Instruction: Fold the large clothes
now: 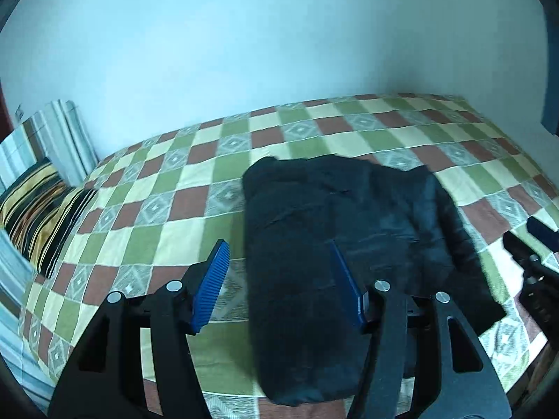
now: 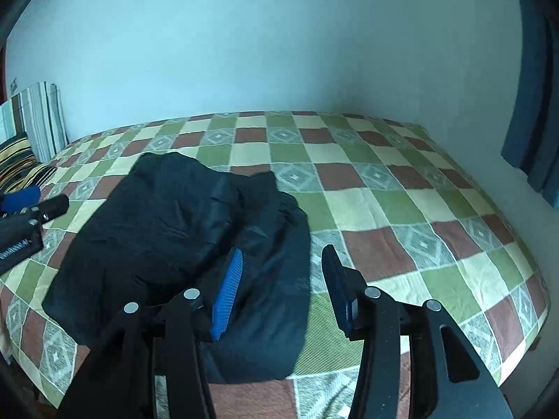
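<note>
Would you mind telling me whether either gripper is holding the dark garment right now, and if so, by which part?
Nothing is held. The left gripper and right gripper both stand open above the dark garment, which lies folded on the bedspread.

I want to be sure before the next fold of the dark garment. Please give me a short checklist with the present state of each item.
1. Left hand-held gripper free of cloth: ok, its jaws stand open above the garment with nothing between the blue ribbed pads.
2. Right hand-held gripper free of cloth: ok, open, nothing pinched.
3. Black, slightly shiny fabric garment lying wholly on the green, cream and brown checked bed cover: ok.
4. Garment folded flat and even: not ok, it is a lumpy bundle with creases.
5. Striped yellow and black pillow apart from the garment: ok.
6. Sleeves tucked inside: cannot tell.
</note>
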`<state>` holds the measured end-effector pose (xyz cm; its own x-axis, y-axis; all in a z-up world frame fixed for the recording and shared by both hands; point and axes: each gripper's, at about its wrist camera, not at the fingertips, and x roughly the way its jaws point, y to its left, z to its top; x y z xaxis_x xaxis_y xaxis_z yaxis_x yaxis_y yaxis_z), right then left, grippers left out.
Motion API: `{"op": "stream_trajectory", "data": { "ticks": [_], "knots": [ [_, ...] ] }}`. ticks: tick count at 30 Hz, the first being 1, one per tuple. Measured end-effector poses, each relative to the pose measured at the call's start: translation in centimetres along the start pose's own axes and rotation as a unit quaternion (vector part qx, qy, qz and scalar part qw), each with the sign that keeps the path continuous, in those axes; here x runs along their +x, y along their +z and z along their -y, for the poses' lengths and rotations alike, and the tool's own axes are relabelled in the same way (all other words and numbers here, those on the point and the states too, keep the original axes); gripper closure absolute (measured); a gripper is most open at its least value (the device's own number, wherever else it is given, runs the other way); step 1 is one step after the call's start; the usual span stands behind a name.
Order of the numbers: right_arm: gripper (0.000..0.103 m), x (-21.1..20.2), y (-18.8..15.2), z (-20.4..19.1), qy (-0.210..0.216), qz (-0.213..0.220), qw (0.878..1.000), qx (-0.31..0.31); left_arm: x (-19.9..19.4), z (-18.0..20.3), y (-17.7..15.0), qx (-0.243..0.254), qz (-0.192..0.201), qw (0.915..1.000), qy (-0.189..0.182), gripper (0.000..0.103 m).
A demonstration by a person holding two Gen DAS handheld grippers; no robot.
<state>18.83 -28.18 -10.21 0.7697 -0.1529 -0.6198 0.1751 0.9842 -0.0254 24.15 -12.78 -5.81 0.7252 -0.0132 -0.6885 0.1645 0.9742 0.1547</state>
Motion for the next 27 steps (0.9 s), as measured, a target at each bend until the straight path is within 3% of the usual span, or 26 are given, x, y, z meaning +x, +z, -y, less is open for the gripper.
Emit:
{"op": "stream_trajectory", "data": {
  "ticks": [7, 14, 18, 20, 23, 27],
  "knots": [
    [0.055, 2.8, 2.1, -4.9, 0.033, -0.021, 0.999, -0.023, 4.4, -4.3, -1.5, -0.035, -0.039, 0.9986, 0.013, 0.043],
    [0.054, 6.6, 0.5, -7.0, 0.031, -0.078, 0.995, -0.049, 7.3, -4.5, -2.8, -0.034, -0.060, 0.9976, -0.009, 0.043],
    [0.089, 8.0, -0.5, -6.6, 0.025, -0.103, 0.993, -0.048, 7.8, -3.9, -3.1, -0.031, -0.056, 0.9977, -0.024, 0.043],
    [0.098, 8.7, -1.1, -6.1, 0.014, -0.113, 0.992, -0.050, 8.0, -3.5, -3.0, -0.026, -0.054, 0.9978, -0.027, 0.043],
    [0.099, 10.0, -1.7, -4.6, 0.013, -0.132, 0.991, -0.032, 8.2, -2.8, -2.8, -0.016, -0.052, 0.9979, -0.035, 0.043],
    [0.101, 11.4, -2.7, -3.7, 0.014, -0.149, 0.988, -0.024, 9.3, -1.6, -3.0, -0.002, -0.070, 0.9960, -0.056, 0.053]
  ]
}}
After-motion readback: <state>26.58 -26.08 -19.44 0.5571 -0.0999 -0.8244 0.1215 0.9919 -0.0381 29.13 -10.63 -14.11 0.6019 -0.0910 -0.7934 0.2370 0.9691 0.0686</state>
